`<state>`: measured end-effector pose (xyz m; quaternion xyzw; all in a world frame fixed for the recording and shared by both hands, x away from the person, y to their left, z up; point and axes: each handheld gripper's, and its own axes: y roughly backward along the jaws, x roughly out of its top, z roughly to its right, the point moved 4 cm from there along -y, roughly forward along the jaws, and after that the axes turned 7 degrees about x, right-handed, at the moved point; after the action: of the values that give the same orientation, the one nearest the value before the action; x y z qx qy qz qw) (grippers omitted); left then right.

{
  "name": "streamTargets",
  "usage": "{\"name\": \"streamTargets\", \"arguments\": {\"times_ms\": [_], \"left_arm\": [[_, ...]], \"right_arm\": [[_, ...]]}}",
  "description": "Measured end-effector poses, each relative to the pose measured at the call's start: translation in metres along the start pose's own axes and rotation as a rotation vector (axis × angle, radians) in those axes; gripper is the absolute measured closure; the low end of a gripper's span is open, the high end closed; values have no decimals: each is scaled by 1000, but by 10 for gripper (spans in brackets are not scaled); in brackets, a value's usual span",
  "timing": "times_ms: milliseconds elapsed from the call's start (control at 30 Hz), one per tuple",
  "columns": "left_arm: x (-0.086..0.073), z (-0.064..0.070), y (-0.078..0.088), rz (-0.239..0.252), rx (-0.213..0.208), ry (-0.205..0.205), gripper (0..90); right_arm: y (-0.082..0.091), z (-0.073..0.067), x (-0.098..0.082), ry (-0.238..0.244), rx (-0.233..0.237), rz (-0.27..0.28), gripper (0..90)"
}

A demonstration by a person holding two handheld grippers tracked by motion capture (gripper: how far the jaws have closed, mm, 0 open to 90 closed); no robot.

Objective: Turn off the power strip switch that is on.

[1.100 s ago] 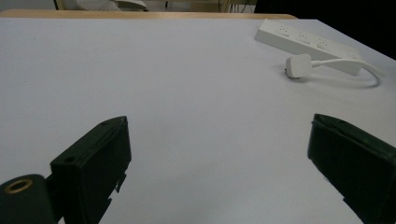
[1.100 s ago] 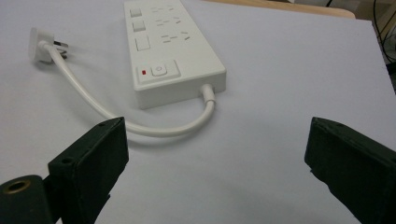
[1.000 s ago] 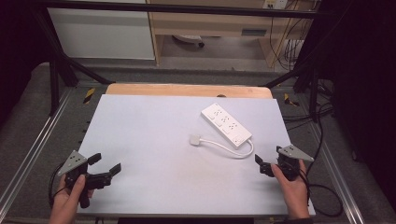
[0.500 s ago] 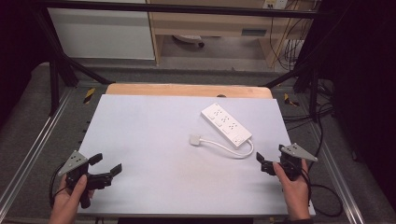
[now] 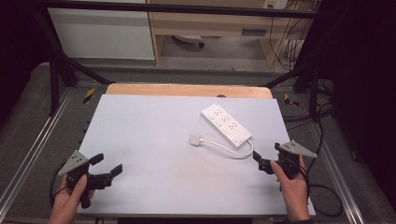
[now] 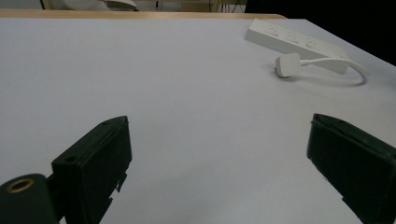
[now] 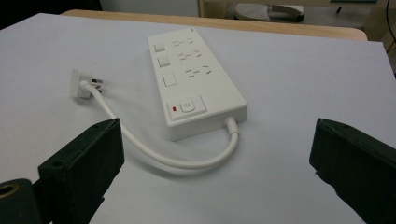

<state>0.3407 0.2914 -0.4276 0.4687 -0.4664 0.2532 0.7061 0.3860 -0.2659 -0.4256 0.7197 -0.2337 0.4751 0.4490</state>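
One power strip (image 5: 227,125) is seen on the white table (image 5: 154,140), at about 1 o'clock from the table's middle in the high view, lying slantwise. Its single cord (image 5: 233,150) is looped off the near end, and its one plug (image 5: 194,139) is laid flat at the strip's 8 o'clock, just beside it but apart.

Two grippers are held low at the near edge. The right gripper (image 5: 269,157) is released, its jaws spread wide, and is pointed toward the cord's loop, near it but not touching. The left gripper (image 5: 108,164) is likewise released and empty, well apart from the strip, which lies at its 2 o'clock.

The step in hand is judged to be the approach to the strip and its cord. It is best done by easing the right gripper forward with the jaws kept wide and level, so that the cord or the strip's end is straddled squarely before any closing. The strip is likely to slide on the smooth sheet, so it should be steadied by the left gripper.

On the strip, three socket groups, three square switches and one power button with a red light are counted in the right gripper view.
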Motion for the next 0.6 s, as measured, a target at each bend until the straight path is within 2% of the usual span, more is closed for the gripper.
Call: {"name": "streamTargets", "arguments": {"times_ms": [333,600], "left_arm": [[-1,0,-2,-11,3,3,65],[-2,-4,1,-9,18,15,64]], "right_arm": [[-6,-5,9,16,-2,-18,27],[-15,-2,22,24,-6,-3,30]]}}
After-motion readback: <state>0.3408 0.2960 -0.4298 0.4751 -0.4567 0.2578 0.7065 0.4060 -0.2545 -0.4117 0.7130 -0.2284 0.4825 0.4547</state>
